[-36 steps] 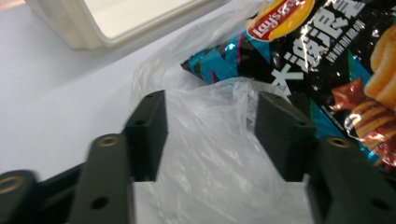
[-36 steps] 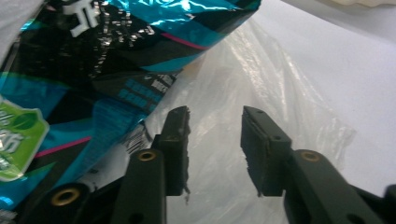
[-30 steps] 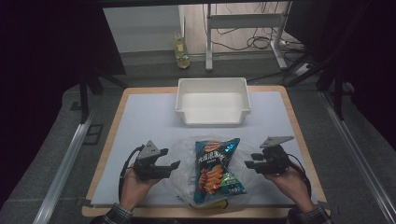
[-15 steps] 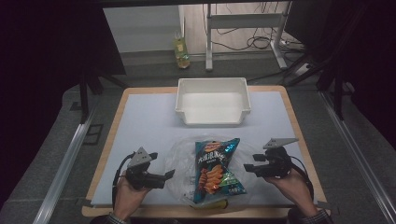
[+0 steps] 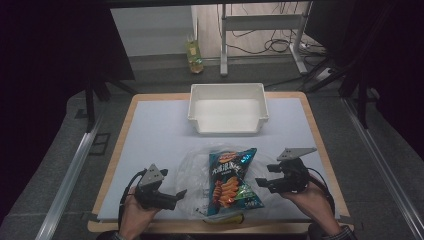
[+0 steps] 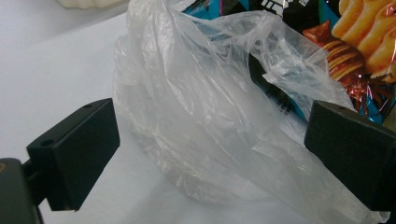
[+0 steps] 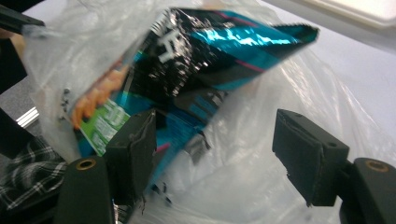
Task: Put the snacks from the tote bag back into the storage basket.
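Note:
A blue bag of crisps point(image 5: 231, 177) lies half inside a clear plastic bag point(image 5: 196, 167) at the near middle of the white table point(image 5: 150, 130). My left gripper point(image 5: 181, 193) sits just left of the plastic bag. Its jaws have just been opening, and in the left gripper view point(image 6: 210, 154) they stand wide with loose plastic point(image 6: 196, 116) between them, unpressed. My right gripper point(image 5: 260, 182) is at the crisp bag's right edge. Its jaws point(image 7: 215, 158) have also just been opening, with the crisp bag point(image 7: 196, 79) and plastic lying slack between and beyond them.
An empty white bin point(image 5: 227, 107) stands at the far middle of the table. Something yellow point(image 5: 225, 218) pokes out under the bags at the near edge. A bottle point(image 5: 195, 55) and a metal stand point(image 5: 260, 25) are on the floor beyond the table.
My left gripper has drawn back toward the near edge and let go of the plastic bag. Both grippers' jaws stand wider than before. The bags have settled onto the table.

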The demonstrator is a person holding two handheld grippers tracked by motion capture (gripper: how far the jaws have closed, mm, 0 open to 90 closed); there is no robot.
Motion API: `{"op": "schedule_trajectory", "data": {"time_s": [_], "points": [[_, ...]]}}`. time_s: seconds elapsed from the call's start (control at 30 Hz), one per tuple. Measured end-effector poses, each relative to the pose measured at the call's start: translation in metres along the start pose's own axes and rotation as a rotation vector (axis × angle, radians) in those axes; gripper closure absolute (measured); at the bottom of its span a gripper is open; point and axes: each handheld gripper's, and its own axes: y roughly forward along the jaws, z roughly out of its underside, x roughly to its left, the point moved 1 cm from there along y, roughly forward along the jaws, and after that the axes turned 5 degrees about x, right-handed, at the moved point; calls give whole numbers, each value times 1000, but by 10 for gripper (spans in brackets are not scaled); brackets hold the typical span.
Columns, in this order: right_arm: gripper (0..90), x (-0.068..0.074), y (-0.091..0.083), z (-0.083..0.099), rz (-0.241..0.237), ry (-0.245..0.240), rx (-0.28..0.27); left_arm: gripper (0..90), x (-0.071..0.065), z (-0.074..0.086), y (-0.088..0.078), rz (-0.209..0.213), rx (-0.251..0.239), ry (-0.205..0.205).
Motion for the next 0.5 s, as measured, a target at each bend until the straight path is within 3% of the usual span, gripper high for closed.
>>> {"op": "schedule_trajectory", "data": {"time_s": [0.23,0.5], "points": [[301,14,2,-13,-20,-35,-7,17,0,3,2,-7,4,-1],[300,28,26,-26,-51,-68,26,18,-3,2,3,-7,8,9]]}}
